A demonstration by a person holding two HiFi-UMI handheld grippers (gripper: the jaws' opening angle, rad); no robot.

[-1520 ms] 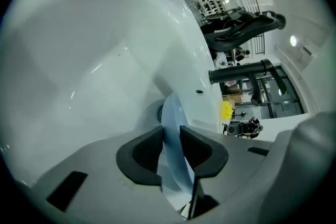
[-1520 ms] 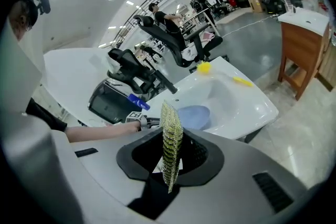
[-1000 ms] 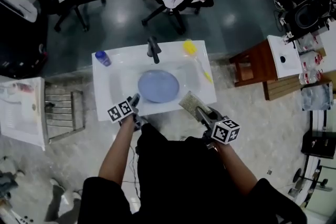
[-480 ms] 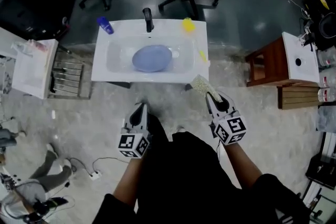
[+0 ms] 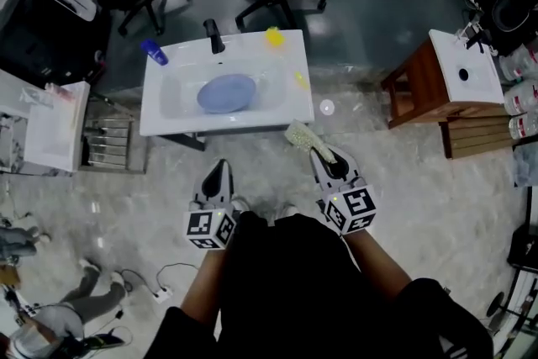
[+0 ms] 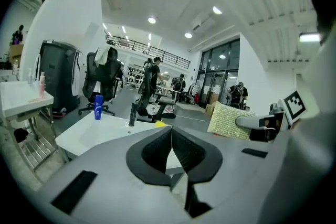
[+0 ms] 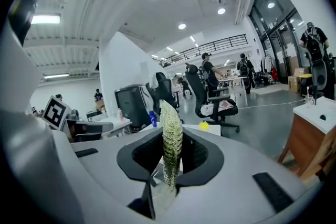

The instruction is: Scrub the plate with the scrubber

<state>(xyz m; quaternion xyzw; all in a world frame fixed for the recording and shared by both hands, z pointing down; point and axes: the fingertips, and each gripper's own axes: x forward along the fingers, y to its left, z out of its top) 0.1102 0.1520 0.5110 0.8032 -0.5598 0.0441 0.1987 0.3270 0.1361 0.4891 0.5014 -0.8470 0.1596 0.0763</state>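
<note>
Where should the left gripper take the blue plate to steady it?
Probably its near-left rim, from above on the left gripper's side: the plate lies face up in the sink, so only the thin edge fits between jaws, leaving the middle for the scrubber.

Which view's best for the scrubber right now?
Left gripper view: the scrubber shows its broad textured face. Right gripper view has it only edge-on, clamped in the right gripper. Head view shows it small, sticking out past those jaws.

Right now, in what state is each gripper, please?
Left gripper: closed, empty.
Right gripper: closed on the scrubber.
</note>
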